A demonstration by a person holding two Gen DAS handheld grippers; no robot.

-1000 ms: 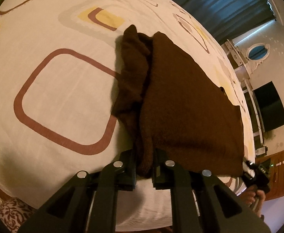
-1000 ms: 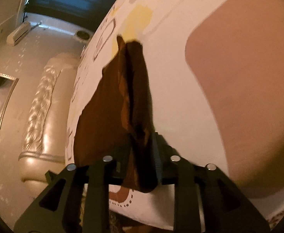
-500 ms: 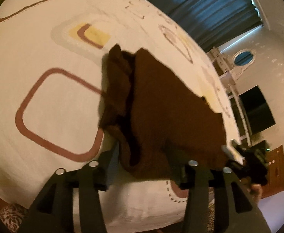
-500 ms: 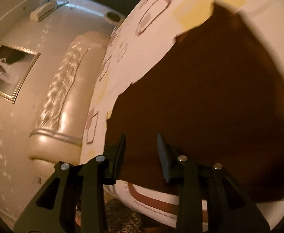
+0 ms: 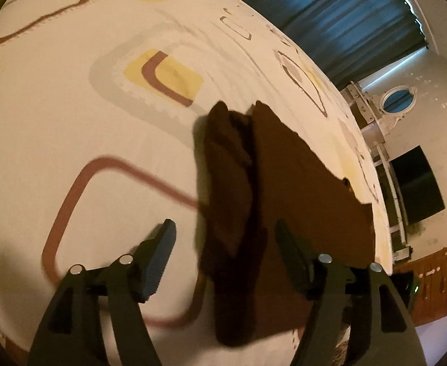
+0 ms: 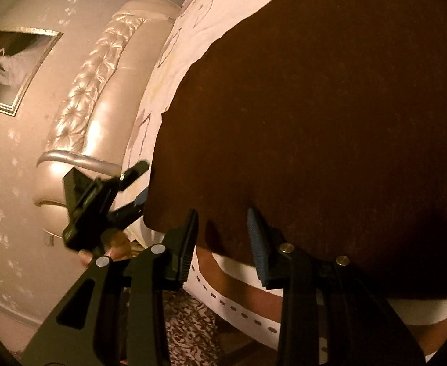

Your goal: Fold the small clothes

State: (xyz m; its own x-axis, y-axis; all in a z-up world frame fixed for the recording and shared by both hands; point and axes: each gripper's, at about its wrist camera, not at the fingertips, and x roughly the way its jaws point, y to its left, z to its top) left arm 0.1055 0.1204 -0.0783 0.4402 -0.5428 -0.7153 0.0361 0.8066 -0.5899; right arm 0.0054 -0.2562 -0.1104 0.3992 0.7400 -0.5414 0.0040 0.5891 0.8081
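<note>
On the bed (image 5: 70, 122), both the left gripper (image 5: 226, 244) and right gripper (image 6: 223, 231) have released the brown garment (image 5: 299, 198), now gaping wide.

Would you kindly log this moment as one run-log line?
left gripper: open, above folded edge | right gripper: open, at near edge | brown cloth: lying on bed sheet, unheld

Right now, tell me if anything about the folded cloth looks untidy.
Yes. The brown cloth lies on the bed sheet, but its left side is bunched into a lumpy ridge instead of lying flat, and its far edge looks jagged. Both the left gripper and the right gripper are open, holding nothing.
</note>
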